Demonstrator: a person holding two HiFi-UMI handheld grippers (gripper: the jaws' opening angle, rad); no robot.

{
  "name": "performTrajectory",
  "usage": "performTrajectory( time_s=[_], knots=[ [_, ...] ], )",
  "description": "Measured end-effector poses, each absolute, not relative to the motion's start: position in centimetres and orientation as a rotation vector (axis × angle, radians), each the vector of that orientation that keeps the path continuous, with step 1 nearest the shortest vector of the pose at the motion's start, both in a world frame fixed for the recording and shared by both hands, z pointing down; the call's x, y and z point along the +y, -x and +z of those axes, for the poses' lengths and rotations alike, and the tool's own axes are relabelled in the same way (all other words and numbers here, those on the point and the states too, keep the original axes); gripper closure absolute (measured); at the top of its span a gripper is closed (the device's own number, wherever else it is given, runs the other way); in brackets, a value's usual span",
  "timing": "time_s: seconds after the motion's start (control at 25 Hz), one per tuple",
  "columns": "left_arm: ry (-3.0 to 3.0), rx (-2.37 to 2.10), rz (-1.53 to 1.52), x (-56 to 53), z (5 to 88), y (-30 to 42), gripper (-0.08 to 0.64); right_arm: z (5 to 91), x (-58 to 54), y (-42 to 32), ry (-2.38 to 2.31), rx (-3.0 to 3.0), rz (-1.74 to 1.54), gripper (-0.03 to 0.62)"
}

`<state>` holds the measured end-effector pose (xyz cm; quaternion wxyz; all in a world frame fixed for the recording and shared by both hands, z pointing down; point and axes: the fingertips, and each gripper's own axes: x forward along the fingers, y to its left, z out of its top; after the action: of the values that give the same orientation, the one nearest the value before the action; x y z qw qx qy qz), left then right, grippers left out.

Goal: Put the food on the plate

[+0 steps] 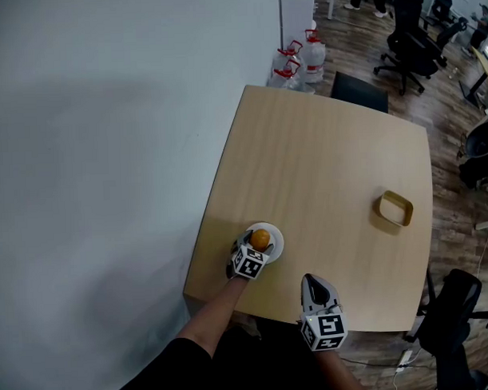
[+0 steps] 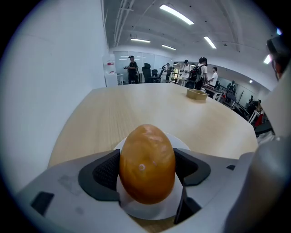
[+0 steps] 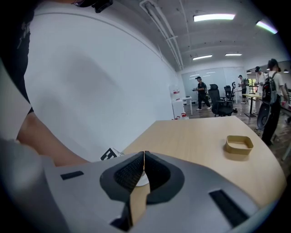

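One item in play: left gripper pinches the orange egg-shaped food by its sides, right over the white plate at the table's near-left corner, while right gripper is pressed together on nothing by the near edge. My call for the release: seat it at the plate's centre, then spread the jaws slowly and evenly, since it looks round enough to roll. Light wood top also holds a tan tray well apart; white wall left, water jugs and office chairs beyond.

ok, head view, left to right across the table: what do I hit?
left hand-held gripper, shut on the orange food → right hand-held gripper, shut and empty → tan tray
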<state>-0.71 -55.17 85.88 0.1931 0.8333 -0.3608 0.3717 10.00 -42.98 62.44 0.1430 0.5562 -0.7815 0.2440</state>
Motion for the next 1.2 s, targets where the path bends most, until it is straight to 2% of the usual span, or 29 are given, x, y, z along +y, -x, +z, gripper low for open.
performTrajectory(
  time_s=[0.64, 1.2],
  knots=[
    [-2.451, -1.024, 0.820, -52.8, 79.4, 2.3, 0.224, 60.7, -39.4, -10.0, -1.626, -2.286, 0.633, 0.531],
    [-2.526, -1.194, 0.447, -39.0, 67.7, 5.2, 0.224, 55.9, -32.2, -12.9, -1.777, -2.287, 0.474, 0.531]
  ],
)
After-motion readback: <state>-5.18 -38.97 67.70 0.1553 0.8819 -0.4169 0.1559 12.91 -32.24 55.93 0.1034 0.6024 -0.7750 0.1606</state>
